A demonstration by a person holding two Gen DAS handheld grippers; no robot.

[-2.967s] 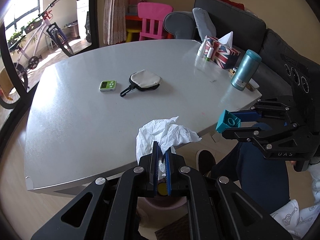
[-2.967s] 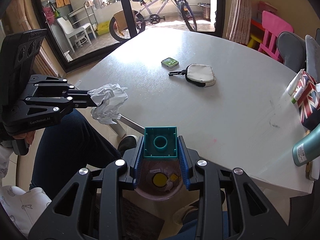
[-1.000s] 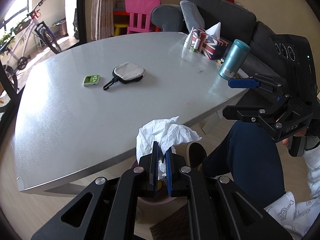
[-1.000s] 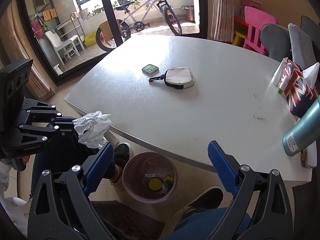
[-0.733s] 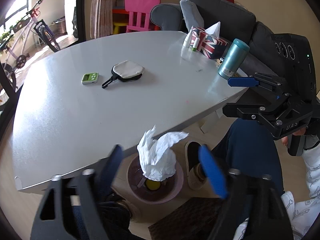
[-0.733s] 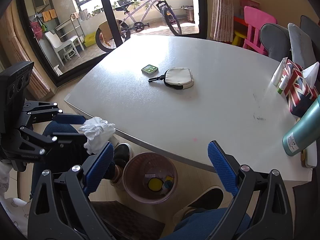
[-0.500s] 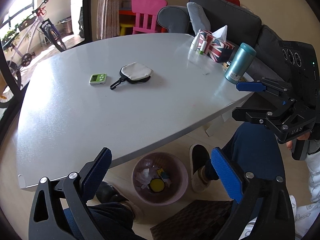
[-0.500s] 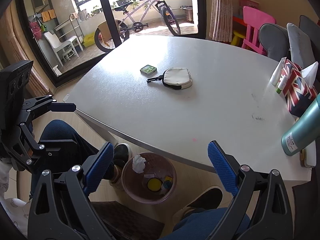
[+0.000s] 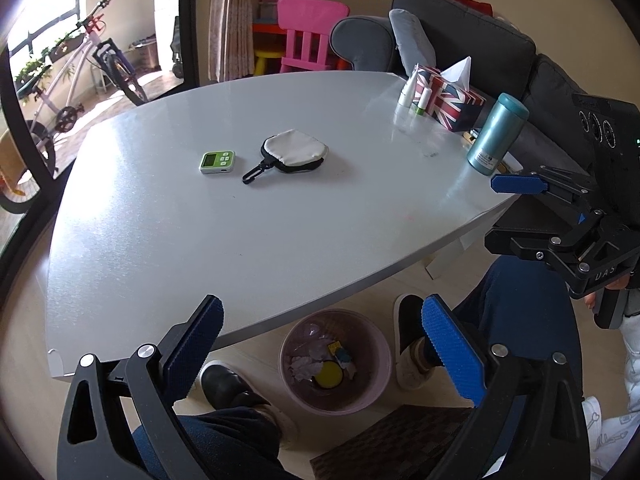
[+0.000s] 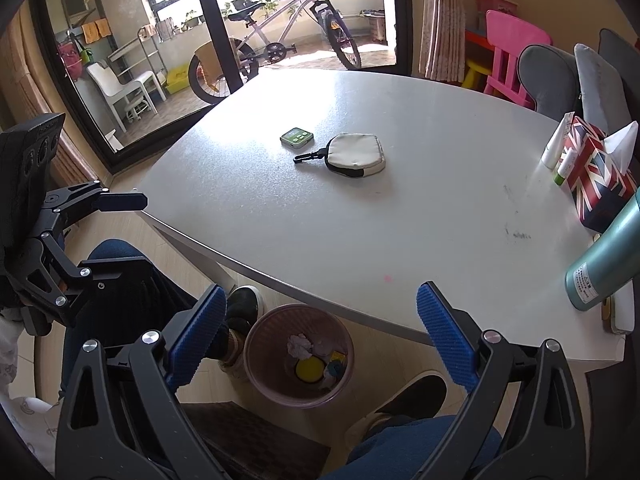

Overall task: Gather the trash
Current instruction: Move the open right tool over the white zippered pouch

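While both grippers hang over the floor at the table (image 9: 160, 240) edge, the left gripper (image 9: 320, 344) has its jaws spread wide with nothing between them; the right gripper (image 10: 320, 328) stands just as wide and empty; below them the pink bin (image 10: 256, 360) sits under the table edge between the person's shoes; a crumpled tissue (image 10: 300, 346) lies inside it beside a yellow disc (image 10: 308, 369); a green timer (image 9: 217, 162) and a grey pouch (image 9: 296, 154) rest mid-table.
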